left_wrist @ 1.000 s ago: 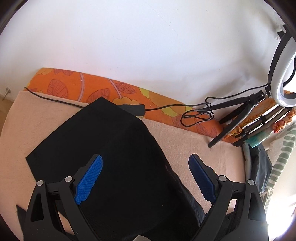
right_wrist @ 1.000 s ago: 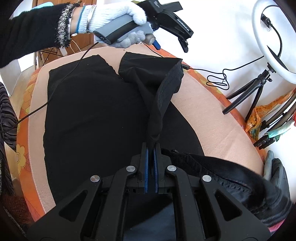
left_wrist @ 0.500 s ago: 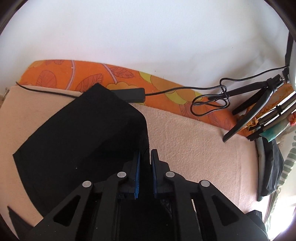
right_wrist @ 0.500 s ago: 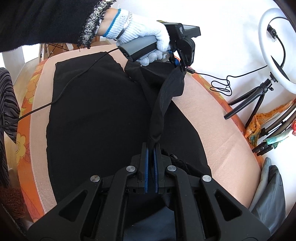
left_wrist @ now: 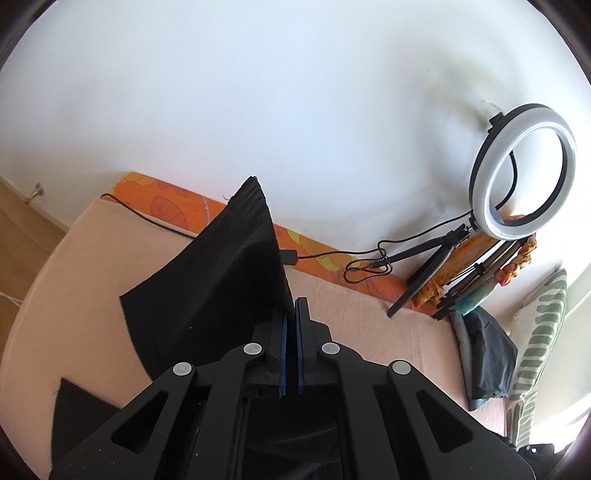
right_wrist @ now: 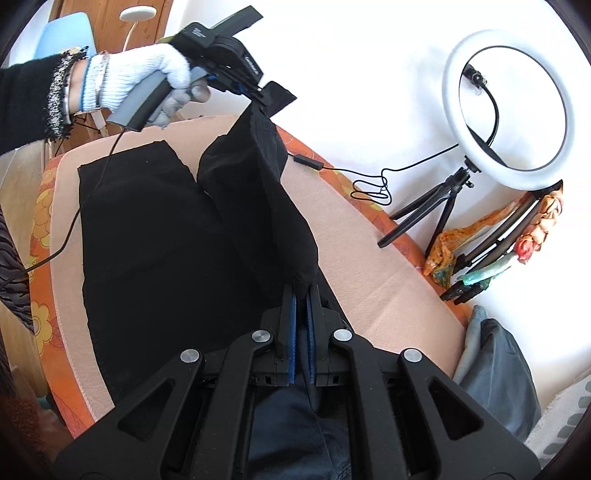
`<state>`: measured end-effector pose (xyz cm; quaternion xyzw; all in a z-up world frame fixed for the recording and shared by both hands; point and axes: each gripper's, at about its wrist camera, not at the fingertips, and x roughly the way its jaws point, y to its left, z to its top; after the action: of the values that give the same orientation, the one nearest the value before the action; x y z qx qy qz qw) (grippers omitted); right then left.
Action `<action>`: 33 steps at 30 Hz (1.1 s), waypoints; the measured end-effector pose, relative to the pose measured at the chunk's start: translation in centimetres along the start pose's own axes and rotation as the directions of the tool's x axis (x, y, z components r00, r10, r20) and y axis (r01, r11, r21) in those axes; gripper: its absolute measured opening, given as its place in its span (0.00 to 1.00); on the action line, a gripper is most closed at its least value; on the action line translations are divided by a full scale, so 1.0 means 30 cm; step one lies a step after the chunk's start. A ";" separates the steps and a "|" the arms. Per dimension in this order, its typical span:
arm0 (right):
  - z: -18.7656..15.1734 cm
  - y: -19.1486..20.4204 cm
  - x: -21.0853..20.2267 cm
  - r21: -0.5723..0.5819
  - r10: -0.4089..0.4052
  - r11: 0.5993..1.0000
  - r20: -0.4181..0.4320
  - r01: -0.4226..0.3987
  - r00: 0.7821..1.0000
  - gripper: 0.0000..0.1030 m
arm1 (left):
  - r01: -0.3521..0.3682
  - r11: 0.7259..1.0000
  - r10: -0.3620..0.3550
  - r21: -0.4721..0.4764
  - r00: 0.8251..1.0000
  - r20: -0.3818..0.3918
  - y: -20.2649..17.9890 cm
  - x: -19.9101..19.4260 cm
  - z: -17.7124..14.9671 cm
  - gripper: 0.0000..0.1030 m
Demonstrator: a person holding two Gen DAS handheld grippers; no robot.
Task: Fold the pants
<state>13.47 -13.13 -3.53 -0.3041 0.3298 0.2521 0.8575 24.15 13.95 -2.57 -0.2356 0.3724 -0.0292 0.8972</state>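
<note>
Ahead of the fingers rises a plain white wall [left_wrist: 295, 92], brightly lit. Below the fingers lies a peach blanket [right_wrist: 369, 266] over an orange floral mattress [left_wrist: 177, 206]. Ahead and right of the fingers a lit ring light [right_wrist: 506, 107] stands on a small black tripod [right_wrist: 432, 206], its black cable [right_wrist: 369, 181] coiled along the mattress edge. Far left of the fingers are a wooden door [right_wrist: 110, 22] and a pale blue chair [right_wrist: 62, 33].
</note>
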 end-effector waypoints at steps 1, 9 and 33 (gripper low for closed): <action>0.000 0.011 -0.017 -0.006 -0.006 1.000 0.001 0.006 1.000 0.05 | 0.004 1.000 -0.004 0.000 1.000 0.006 0.010 -0.038 -0.013 0.02; -0.060 0.158 -0.118 -0.055 0.003 0.998 -0.009 -0.004 1.000 0.05 | 0.014 0.999 -0.011 -0.043 0.998 0.063 0.109 -0.253 -0.206 0.02; -0.235 0.383 -0.050 0.028 0.021 0.999 -0.131 -0.017 0.991 0.05 | 0.025 0.990 -0.021 -0.139 0.999 0.025 0.314 -0.324 -0.562 0.02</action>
<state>2.33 -10.42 -10.73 -0.3051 0.3916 0.2353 0.8356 4.50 17.77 -10.72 -0.3023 0.3601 -0.0106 0.8825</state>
